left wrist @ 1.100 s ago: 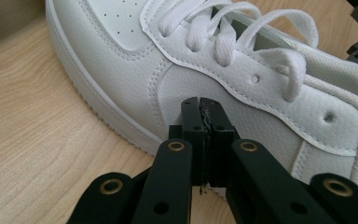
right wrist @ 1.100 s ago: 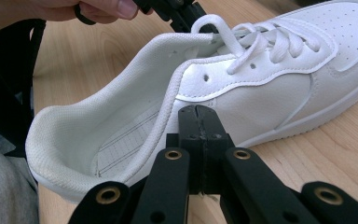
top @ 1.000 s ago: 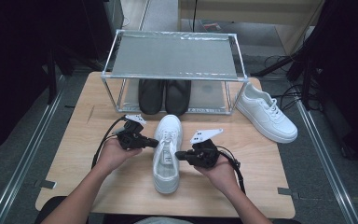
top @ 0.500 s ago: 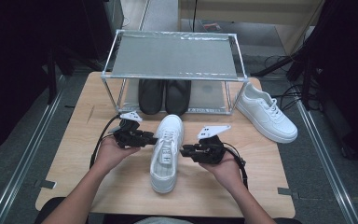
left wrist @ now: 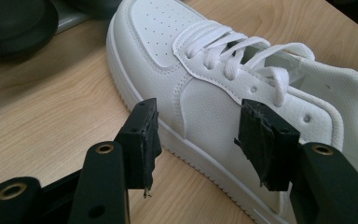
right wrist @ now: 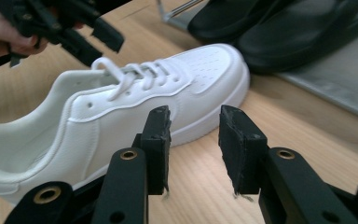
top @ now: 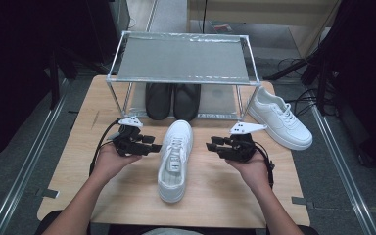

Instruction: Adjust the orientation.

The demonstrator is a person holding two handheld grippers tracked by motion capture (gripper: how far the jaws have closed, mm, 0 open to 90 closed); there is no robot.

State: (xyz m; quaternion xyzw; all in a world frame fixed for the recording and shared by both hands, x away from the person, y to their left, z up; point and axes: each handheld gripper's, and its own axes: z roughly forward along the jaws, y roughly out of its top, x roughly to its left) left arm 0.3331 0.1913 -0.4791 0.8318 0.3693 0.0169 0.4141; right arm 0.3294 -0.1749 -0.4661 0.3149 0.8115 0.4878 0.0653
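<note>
A white sneaker (top: 175,159) lies on the wooden table (top: 225,196), toe toward the rack. My left gripper (top: 152,147) sits just left of its laces, open, and its jaws have just been opening. In the left gripper view the sneaker's side (left wrist: 205,70) lies just beyond the spread pads (left wrist: 142,140), untouched. My right gripper (top: 210,145) hovers a short gap to the sneaker's right, open after its jaws have just been opening. In the right gripper view nothing sits between the jaws of the right gripper (right wrist: 195,135), and the sneaker (right wrist: 121,102) lies ahead.
A metal rack (top: 183,58) stands at the table's back, with a pair of black shoes (top: 172,100) on its lower shelf. A second white sneaker (top: 280,117) lies at the right, beside the rack's leg. Bare table stretches in front of both hands.
Both grippers were shut at the sneaker's laces and have opened. The right one has drawn away to the right; the left has hardly moved. The sneaker stays on the table.
</note>
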